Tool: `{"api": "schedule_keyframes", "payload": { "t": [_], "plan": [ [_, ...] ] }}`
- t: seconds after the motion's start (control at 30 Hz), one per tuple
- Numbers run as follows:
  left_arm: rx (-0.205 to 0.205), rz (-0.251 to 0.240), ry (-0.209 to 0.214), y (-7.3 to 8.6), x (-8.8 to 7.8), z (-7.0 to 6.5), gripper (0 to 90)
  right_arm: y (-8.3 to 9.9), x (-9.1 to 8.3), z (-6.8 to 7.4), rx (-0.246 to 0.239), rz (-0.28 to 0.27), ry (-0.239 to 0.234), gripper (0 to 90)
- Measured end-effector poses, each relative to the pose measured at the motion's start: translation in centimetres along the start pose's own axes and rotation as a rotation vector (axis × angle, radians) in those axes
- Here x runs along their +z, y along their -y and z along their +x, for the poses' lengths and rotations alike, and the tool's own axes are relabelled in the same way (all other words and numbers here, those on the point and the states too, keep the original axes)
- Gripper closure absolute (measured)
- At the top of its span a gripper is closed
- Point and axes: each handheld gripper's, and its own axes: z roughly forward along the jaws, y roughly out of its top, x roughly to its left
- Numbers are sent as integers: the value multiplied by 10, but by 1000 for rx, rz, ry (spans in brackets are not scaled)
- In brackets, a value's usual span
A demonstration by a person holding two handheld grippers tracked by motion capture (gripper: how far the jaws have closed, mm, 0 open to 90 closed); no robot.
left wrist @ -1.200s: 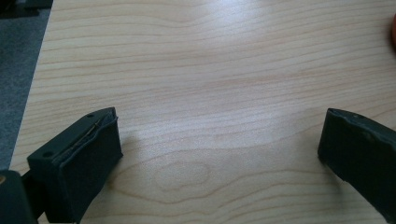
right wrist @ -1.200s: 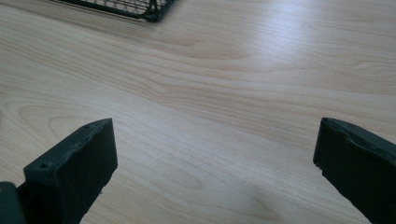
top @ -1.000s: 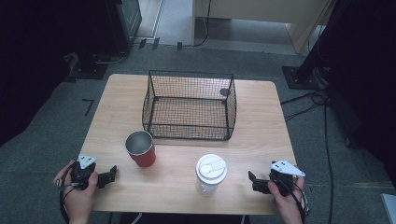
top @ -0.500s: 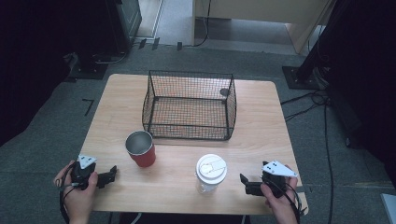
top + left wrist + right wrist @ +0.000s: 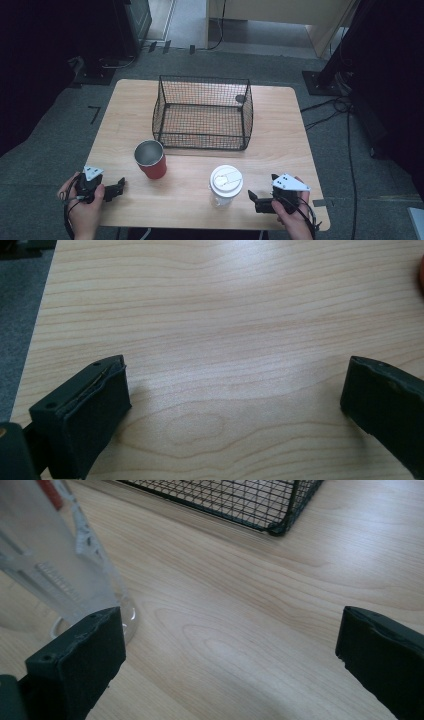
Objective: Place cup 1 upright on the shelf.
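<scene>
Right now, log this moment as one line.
left gripper open, idle | right gripper open, beside clear lidded cup | red cup, wire basket untouched

The table [image 5: 150,107] is pale wood, smooth and faintly satin. On it, the basket [image 5: 202,114] is black wire mesh; the red cup [image 5: 150,159] looks metal-lined; the lidded cup [image 5: 225,186] is clear, probably plastic. Jaw pads are matt black.

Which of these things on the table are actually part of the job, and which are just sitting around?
Likely in the job:
clear lidded cup, nearest the right gripper
red cup
wire basket

Just about:
cables on the floor
dark stand
</scene>
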Motion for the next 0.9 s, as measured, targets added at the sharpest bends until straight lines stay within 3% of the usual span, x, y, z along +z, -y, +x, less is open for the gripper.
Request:
{"api": "schedule_keyframes", "payload": {
  "t": [0.4, 0.9],
  "plan": [
    [0, -1, 0, 0, 0, 0, 1, -2, 3, 12, -38, -7, -43, 0],
    [0, 0, 0, 0, 0, 0, 1, -10, 4, 32, -95, -33, -162, 0]
  ]
}}
